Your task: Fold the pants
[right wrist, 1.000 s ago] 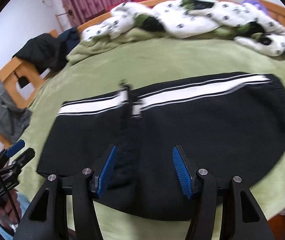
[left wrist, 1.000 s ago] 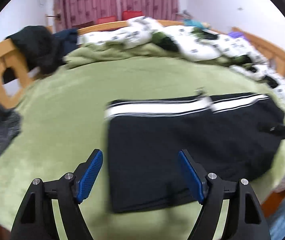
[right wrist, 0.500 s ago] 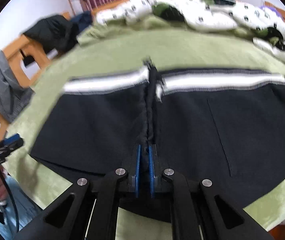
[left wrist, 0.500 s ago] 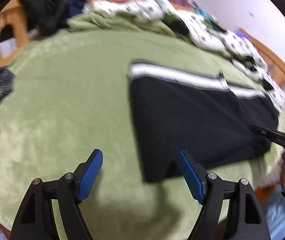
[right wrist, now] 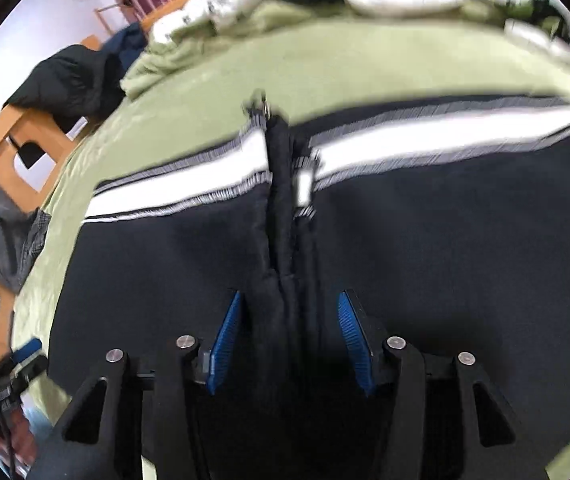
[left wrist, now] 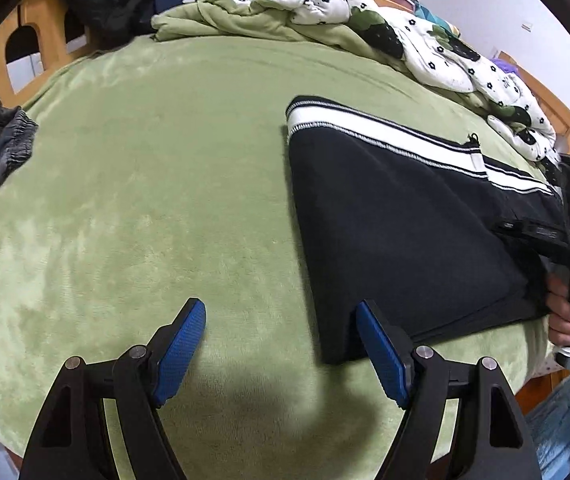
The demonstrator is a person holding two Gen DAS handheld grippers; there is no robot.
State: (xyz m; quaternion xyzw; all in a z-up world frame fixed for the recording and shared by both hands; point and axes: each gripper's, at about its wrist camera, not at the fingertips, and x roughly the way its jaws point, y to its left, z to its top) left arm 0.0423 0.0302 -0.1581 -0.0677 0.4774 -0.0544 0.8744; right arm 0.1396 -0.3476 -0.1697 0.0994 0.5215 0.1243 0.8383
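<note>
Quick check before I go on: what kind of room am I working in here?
Most likely a bedroom. The black pants lie on a bed covered with a green blanket, a wooden bed frame runs round it, and a rumpled flower-print quilt is heaped at the far side.

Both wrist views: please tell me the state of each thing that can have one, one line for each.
black pants: flat on the blanket, white-striped waistband at the far edge, not yet folded.
left gripper: open, empty, over the green blanket beside the pants' near corner.
right gripper: jaws opening, the pants' centre ridge between them, not pinched.
quilt: bunched at the far side.
</note>
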